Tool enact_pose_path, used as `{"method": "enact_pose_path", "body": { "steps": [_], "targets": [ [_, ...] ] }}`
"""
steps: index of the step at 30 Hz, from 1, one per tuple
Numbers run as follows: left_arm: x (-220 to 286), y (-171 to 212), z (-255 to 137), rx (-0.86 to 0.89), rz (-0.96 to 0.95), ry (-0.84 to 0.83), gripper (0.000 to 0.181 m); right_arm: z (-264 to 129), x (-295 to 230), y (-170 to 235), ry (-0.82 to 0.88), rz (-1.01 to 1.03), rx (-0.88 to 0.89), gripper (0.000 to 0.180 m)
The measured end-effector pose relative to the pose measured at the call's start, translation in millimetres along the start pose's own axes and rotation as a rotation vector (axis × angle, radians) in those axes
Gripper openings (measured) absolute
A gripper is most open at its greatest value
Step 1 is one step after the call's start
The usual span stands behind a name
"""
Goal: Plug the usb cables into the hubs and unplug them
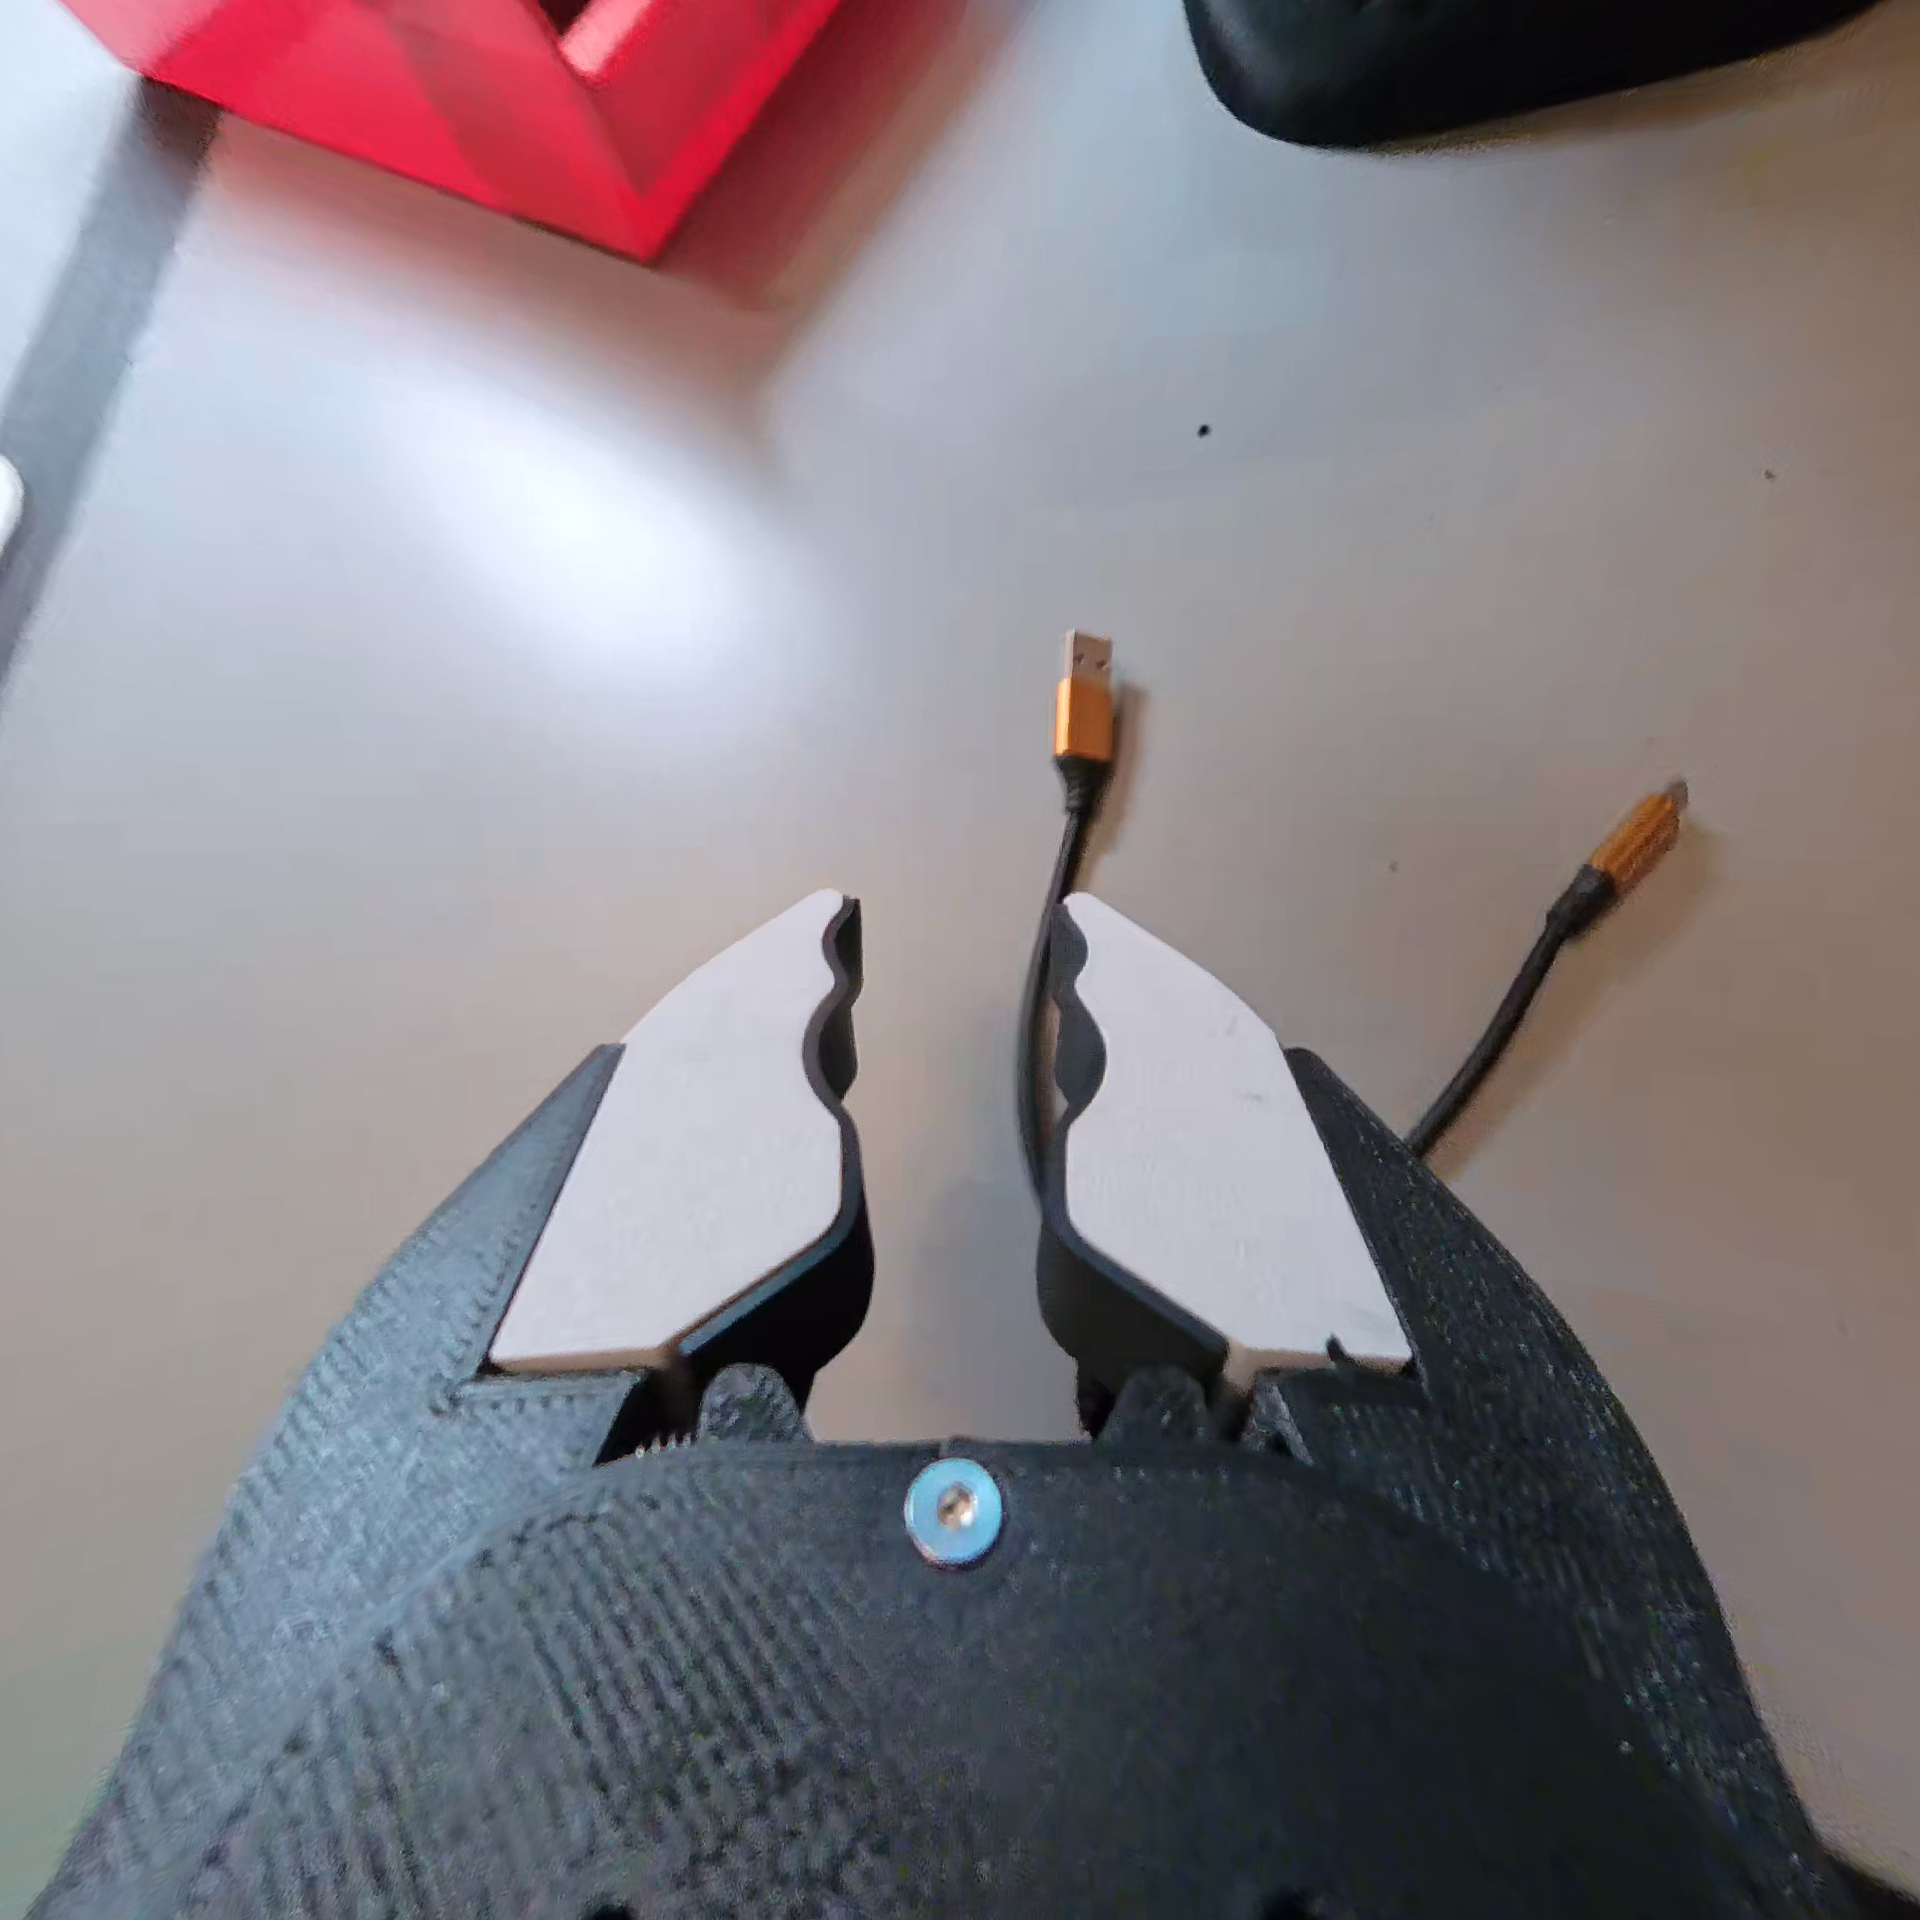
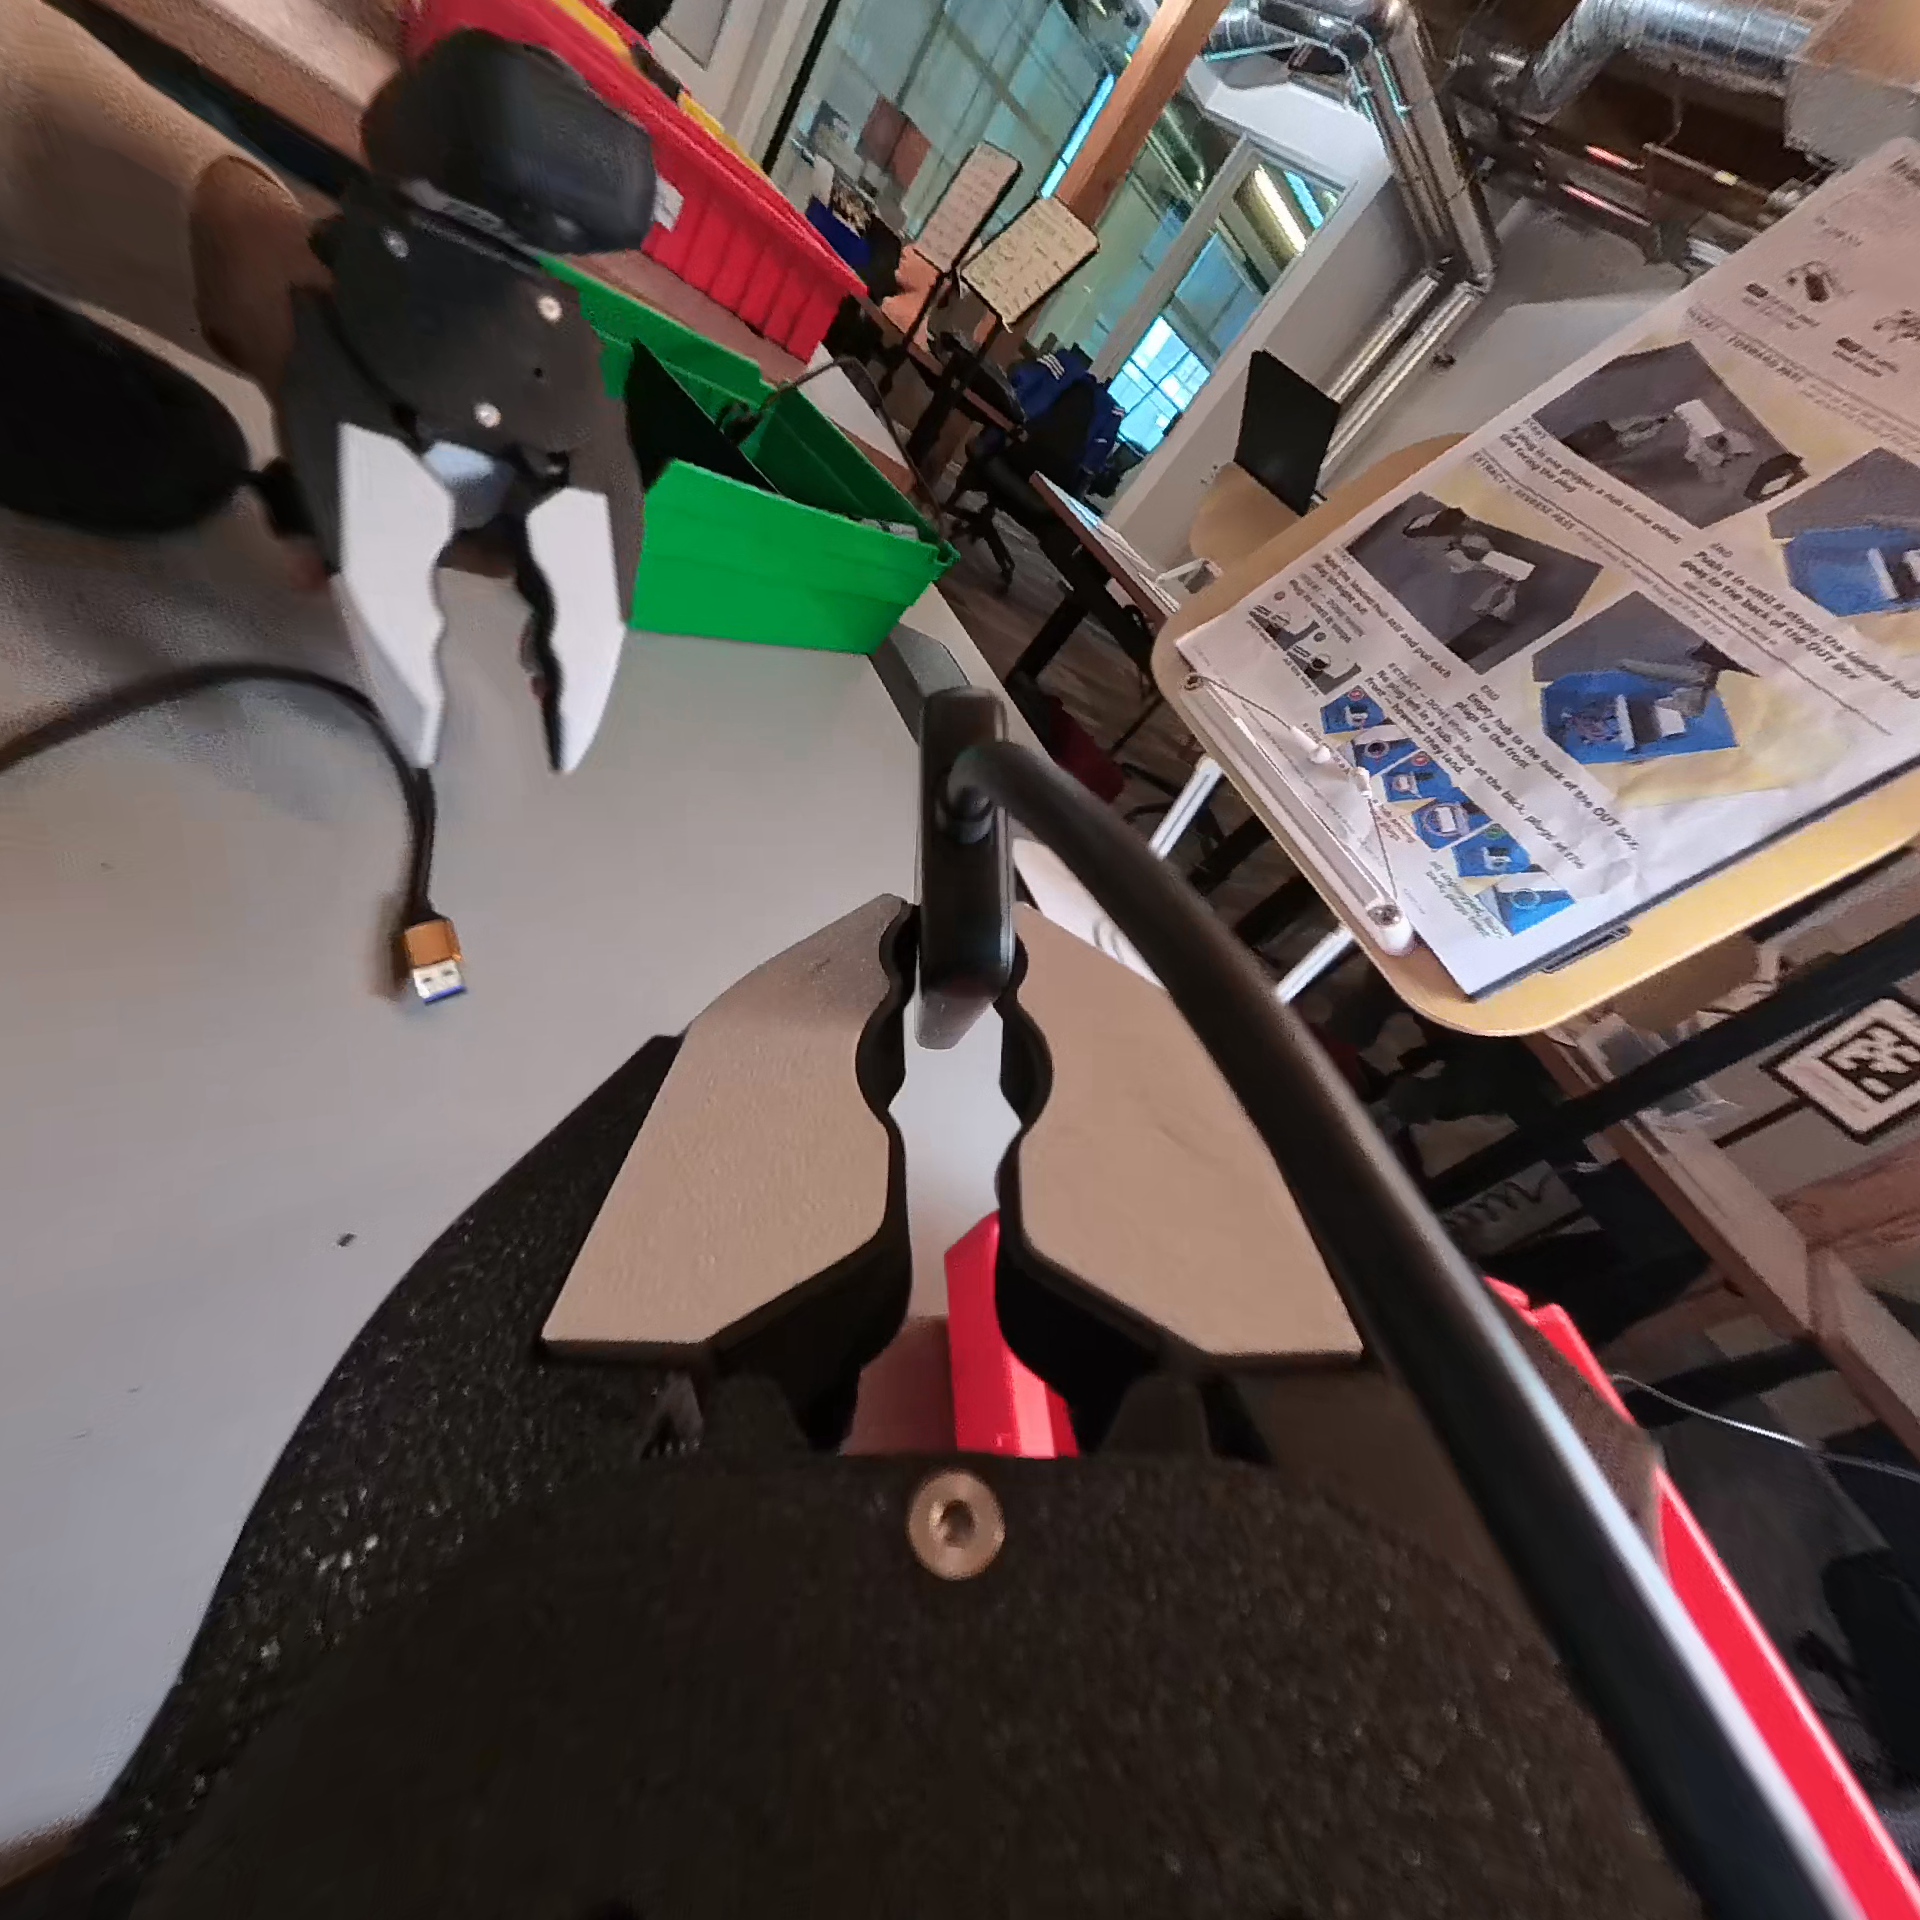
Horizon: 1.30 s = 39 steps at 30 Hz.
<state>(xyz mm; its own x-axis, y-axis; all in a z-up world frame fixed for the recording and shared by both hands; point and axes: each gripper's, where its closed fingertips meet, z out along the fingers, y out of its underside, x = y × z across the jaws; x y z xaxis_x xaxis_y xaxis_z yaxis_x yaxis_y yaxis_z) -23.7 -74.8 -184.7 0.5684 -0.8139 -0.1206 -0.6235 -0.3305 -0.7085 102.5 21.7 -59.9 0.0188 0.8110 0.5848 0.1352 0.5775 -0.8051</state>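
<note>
My left gripper (image 1: pixel 956 914) is open and empty, low over the grey table. A black cable with an orange USB plug (image 1: pixel 1084 707) lies just ahead of it; the cable runs along the inside of the right finger. A second orange-ended plug (image 1: pixel 1636 836) lies to the right. My right gripper (image 2: pixel 958 925) is shut on a black USB hub (image 2: pixel 961 873), held upright, with its thick black cable (image 2: pixel 1299 1091) curving back to the right. The left gripper also shows in the right wrist view (image 2: pixel 488 758), above the orange plug (image 2: pixel 431 956).
A red bin (image 1: pixel 468 104) stands at the far left and a black object (image 1: pixel 1507 73) at the far right of the table. In the right wrist view a green bin (image 2: pixel 769 540), red bins (image 2: pixel 727 218) and a red bin (image 2: pixel 1008 1351) below my fingers. A board with instruction sheets (image 2: pixel 1610 623) stands right.
</note>
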Motion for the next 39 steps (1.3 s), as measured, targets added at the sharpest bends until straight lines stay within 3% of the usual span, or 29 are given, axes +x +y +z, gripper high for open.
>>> {"method": "enact_pose_path", "body": {
  "steps": [5, 14, 21, 26, 32, 39],
  "targets": [
    [17.5, -2.2, 44.1, -0.08, 0.045, 0.046, 0.033, 4.2, -6.7, 10.0, 0.044, -0.06, -0.007, 0.013],
    [29.2, -7.7, 57.2, -0.061, 0.1, 0.15, 0.014, 7.5, -28.7, 16.8, 0.006, -0.11, 0.016, 0.013],
    [57.5, -53.6, 6.2, 0.369, -0.083, 0.504, 0.014, 8.3, -44.6, 1.3, -0.01, -0.203, 0.075, 0.013],
    [61.5, -71.6, -19.3, 0.511, -0.13, 0.597, 0.014, 10.8, -56.8, -7.4, -0.03, -0.226, 0.108, 0.013],
    [53.2, -73.7, -19.2, 0.488, -0.142, 0.513, 0.014, 13.0, -64.4, -11.1, -0.055, -0.2, 0.131, 0.013],
    [-11.0, -76.2, -32.0, 0.479, -0.165, 0.085, 0.014, 10.9, -56.5, -12.2, -0.048, -0.106, 0.165, 0.013]
  ]
}}
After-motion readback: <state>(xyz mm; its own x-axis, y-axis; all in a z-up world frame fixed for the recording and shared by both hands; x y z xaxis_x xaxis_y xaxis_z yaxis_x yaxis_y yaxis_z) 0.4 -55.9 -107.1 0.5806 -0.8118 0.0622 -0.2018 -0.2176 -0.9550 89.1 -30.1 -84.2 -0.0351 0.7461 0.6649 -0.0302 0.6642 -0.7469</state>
